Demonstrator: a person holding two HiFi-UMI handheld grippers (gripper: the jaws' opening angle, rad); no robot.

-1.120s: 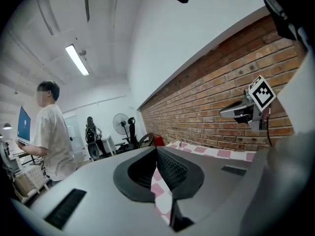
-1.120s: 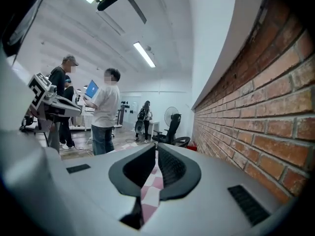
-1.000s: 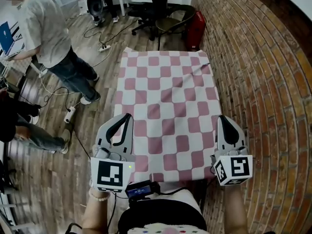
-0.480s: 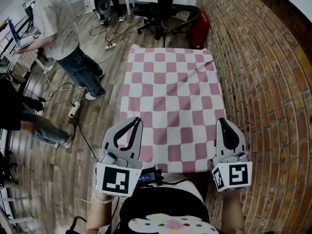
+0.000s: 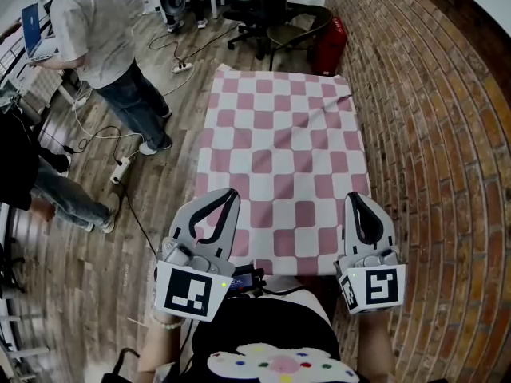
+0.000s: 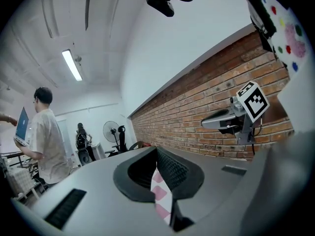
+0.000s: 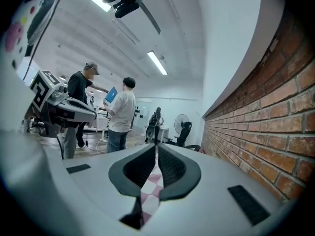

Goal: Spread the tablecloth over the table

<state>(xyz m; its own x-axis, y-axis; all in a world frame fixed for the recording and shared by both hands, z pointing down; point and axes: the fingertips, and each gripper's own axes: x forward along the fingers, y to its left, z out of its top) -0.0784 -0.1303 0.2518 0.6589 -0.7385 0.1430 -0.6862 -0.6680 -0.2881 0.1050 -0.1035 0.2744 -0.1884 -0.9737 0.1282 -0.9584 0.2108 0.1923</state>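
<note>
The pink and white checked tablecloth [image 5: 279,158] lies stretched along the narrow table beside the brick wall. My left gripper [image 5: 227,199] is shut on its near left corner. A strip of the cloth [image 6: 160,194] is pinched between the jaws of that gripper [image 6: 156,152] in the left gripper view. My right gripper [image 5: 356,201] is shut on the near right corner, and the cloth [image 7: 149,194] shows between the closed jaws of that gripper [image 7: 156,149]. Both grippers are held about level at the table's near end. The table itself is hidden under the cloth.
A brick wall [image 5: 431,150] runs close along the right side. A person in a white shirt [image 5: 88,30] stands at the left with a laptop, and another person [image 5: 32,190] is nearer. Cables and a power strip [image 5: 120,167] lie on the wooden floor. An office chair [image 5: 267,6] and a red object [image 5: 329,45] stand beyond the table's far end.
Both grippers have drawn back toward me with the cloth's near edge held, and the cloth looks pulled straighter along the table. The person in white has shifted slightly.
</note>
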